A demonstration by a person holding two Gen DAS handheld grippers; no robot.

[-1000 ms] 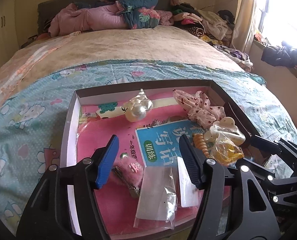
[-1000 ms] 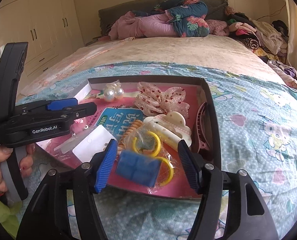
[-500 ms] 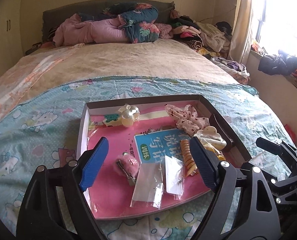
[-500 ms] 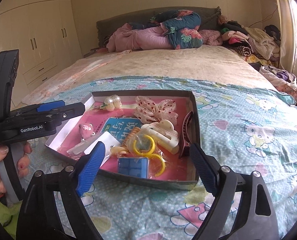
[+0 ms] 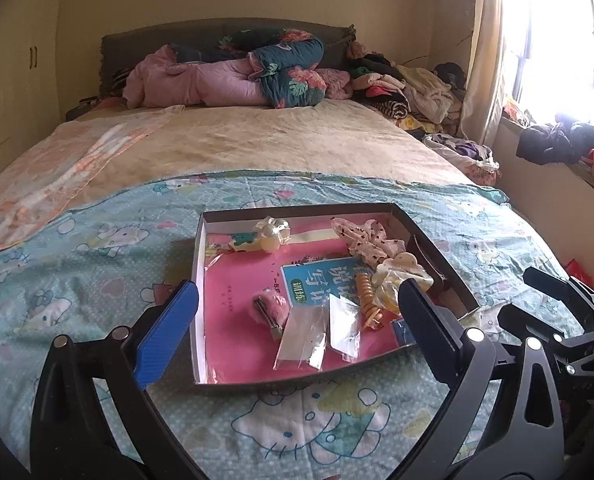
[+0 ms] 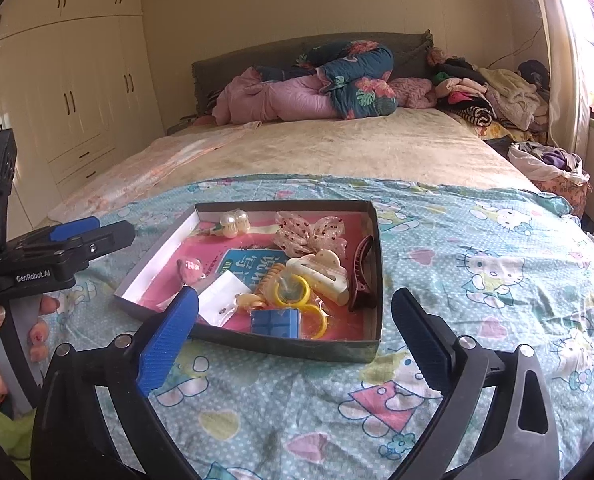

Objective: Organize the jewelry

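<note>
Blown-out window [image 5: 553, 40] glare, soft daylight, fisheye-warped edges

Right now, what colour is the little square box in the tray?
Blue. The little square box shows best in the right wrist view, at the tray's near edge.

Left gripper [image 5: 297, 320] and right gripper [image 6: 295, 320] hover, jaws wide apart.

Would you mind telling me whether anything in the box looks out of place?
Yes: the dark claw clip stands on edge, wedged against the box's right wall, while the other pieces lie flat.
</note>
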